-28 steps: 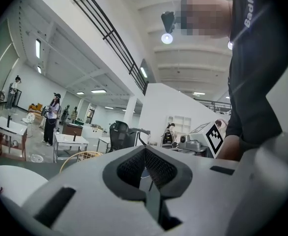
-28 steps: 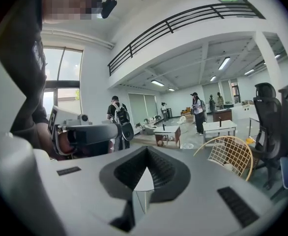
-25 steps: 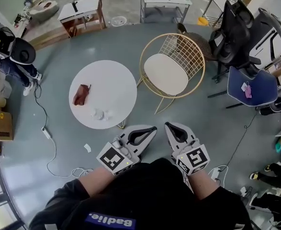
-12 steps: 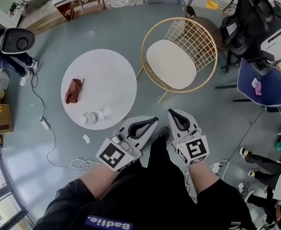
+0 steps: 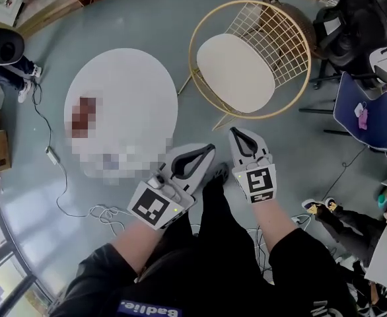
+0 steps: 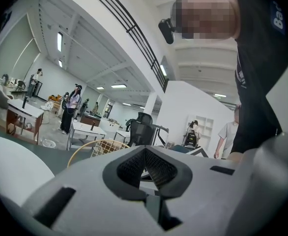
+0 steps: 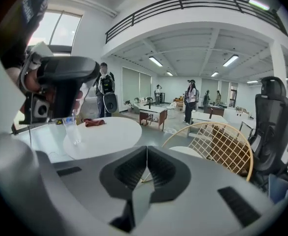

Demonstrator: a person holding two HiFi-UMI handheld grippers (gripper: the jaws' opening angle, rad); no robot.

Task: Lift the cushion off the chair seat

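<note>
The white oval cushion [image 5: 235, 71] lies on the seat of a gold wire chair [image 5: 287, 39], beyond both grippers. My left gripper [image 5: 209, 150] and right gripper [image 5: 236, 133] hang side by side over the grey floor, short of the chair's legs and touching nothing. Both are shut and hold nothing. In the right gripper view the shut jaws [image 7: 146, 149] point towards the chair [image 7: 225, 151], with a strip of the cushion [image 7: 184, 151] showing just past them. In the left gripper view the shut jaws [image 6: 145, 149] hide most of the chair; only its gold rim [image 6: 91, 144] shows.
A round white table [image 5: 131, 84] stands left of the chair, with a clear bottle [image 7: 71, 127] and a red-brown cloth [image 7: 94, 122] on it. A blue chair [image 5: 372, 117] and a black office chair [image 5: 362, 12] stand to the right. Cables [image 5: 104, 213] lie on the floor.
The chair and table have come closer and look larger. Both grippers have sunk and moved forward towards the chair, staying shut.
</note>
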